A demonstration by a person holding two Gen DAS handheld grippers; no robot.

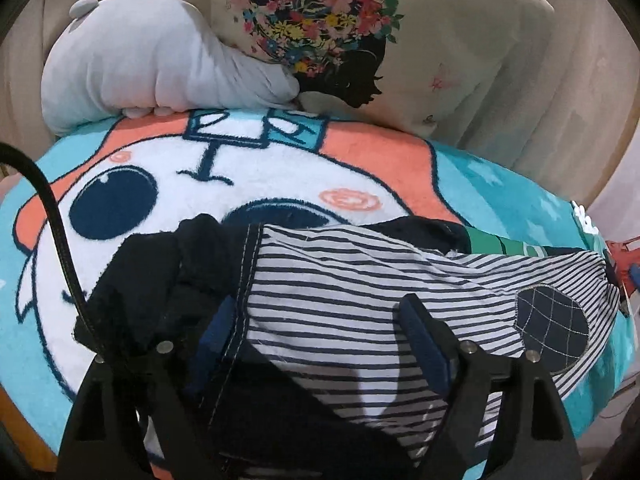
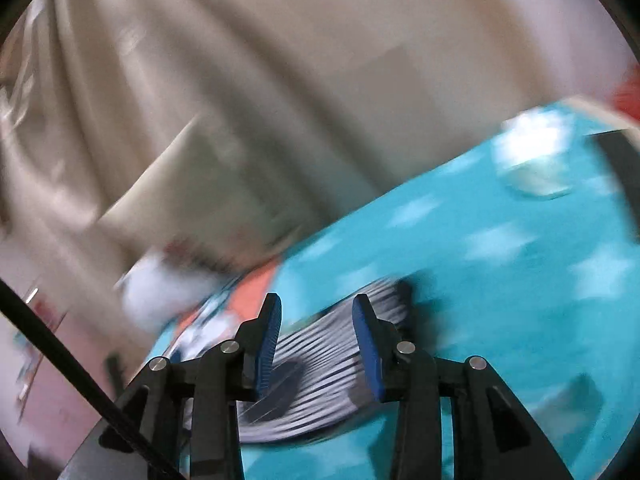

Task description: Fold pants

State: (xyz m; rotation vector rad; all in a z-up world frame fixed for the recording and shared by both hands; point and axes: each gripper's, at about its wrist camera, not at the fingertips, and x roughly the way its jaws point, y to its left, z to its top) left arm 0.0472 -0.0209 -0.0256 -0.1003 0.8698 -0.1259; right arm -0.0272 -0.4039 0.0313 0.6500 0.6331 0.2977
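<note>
The pants (image 1: 340,280) lie crumpled on a teal cartoon blanket (image 1: 500,188). They are dark navy with a blue-and-white striped inner side up and a round checked patch (image 1: 552,328). My left gripper (image 1: 320,320) hangs just over them, jaws wide and open, with the striped cloth and its stitched seam lying between the fingers (image 1: 420,332). The right wrist view is blurred. It shows my right gripper (image 2: 316,304) partly open above the striped cloth (image 2: 320,356), and its pads (image 2: 366,332) press on nothing.
A grey plush pillow (image 1: 160,64) and a floral cushion (image 1: 320,28) lean at the blanket's far edge against beige drapes (image 2: 280,80). A green striped cloth (image 1: 504,246) peeks out behind the pants. Something red (image 1: 620,252) sits at the right edge. A black cable (image 1: 52,216) crosses on the left.
</note>
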